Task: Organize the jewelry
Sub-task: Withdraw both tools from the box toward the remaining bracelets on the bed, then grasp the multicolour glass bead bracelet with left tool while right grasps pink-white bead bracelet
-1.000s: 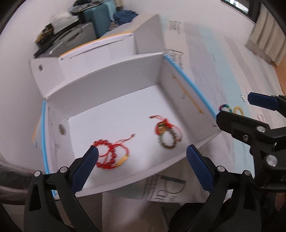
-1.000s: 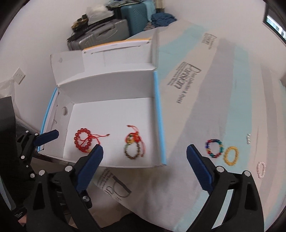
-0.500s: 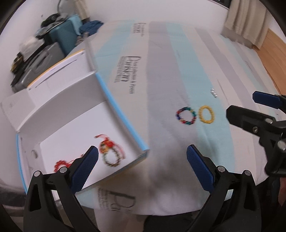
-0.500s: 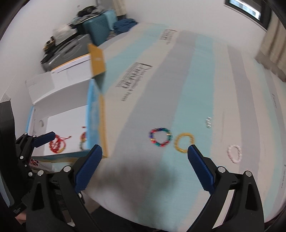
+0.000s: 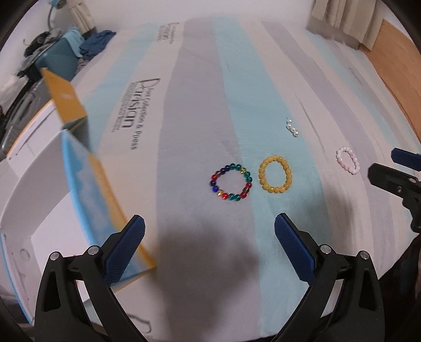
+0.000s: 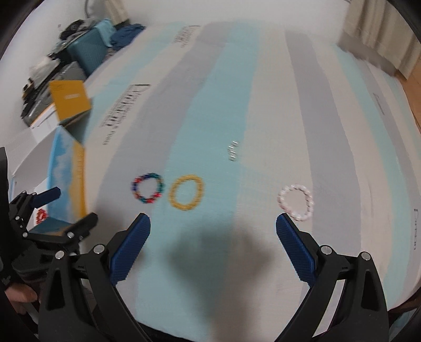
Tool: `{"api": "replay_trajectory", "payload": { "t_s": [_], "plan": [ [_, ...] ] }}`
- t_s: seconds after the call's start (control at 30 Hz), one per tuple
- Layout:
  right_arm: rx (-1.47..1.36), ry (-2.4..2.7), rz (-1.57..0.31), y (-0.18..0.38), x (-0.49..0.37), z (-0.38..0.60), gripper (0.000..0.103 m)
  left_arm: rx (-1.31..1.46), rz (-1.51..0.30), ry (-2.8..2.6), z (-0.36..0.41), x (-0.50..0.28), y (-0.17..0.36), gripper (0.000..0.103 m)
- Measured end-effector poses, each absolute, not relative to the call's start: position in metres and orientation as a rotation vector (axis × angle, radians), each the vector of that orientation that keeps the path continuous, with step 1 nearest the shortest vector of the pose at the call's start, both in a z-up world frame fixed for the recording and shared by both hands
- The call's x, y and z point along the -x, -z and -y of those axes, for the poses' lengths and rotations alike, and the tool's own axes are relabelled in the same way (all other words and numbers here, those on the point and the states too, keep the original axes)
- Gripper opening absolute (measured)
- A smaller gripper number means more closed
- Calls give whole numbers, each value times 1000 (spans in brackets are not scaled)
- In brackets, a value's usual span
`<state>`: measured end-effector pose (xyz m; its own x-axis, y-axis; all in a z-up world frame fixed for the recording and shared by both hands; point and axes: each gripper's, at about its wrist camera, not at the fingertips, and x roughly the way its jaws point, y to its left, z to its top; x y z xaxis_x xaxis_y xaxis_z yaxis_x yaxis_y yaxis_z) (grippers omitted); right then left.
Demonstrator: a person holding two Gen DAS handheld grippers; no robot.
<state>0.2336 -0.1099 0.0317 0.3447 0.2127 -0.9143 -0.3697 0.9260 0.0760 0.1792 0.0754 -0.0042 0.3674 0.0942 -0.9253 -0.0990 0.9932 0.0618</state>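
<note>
On the striped bedsheet lie a multicoloured bead bracelet (image 5: 231, 182) (image 6: 148, 187), a yellow bead bracelet (image 5: 275, 174) (image 6: 186, 192), a pale pink bead bracelet (image 5: 347, 160) (image 6: 296, 201) and a small pearl piece (image 5: 292, 128) (image 6: 233, 150). My left gripper (image 5: 209, 240) hangs open just short of the multicoloured and yellow bracelets. My right gripper (image 6: 211, 240) is open too, short of the yellow and pink bracelets. The open white box (image 5: 34, 200) stands at the left; a red bracelet (image 6: 40, 215) shows inside it in the right wrist view.
Suitcases and clothes (image 5: 58, 50) are piled by the wall at the far left. A curtain (image 5: 342, 23) and wooden floor (image 5: 394, 65) lie beyond the bed at the right. A hand (image 6: 18, 297) holds the left gripper at the lower left of the right wrist view.
Both grippers have swung right, away from the white box and toward the loose bracelets on the sheet. Both stayed open and hold nothing.
</note>
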Motion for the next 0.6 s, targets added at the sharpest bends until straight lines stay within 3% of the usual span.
{"api": "replay_trajectory", "payload": {
  "t_s": [0.43, 0.6],
  "plan": [
    [86, -260, -1288, 54, -296, 170, 92, 55, -1262, -142, -86, -240, 72, 95],
    [83, -221, -1309, 79, -312, 180, 92, 66, -1298, -149, -94, -255, 95, 88]
  ]
}}
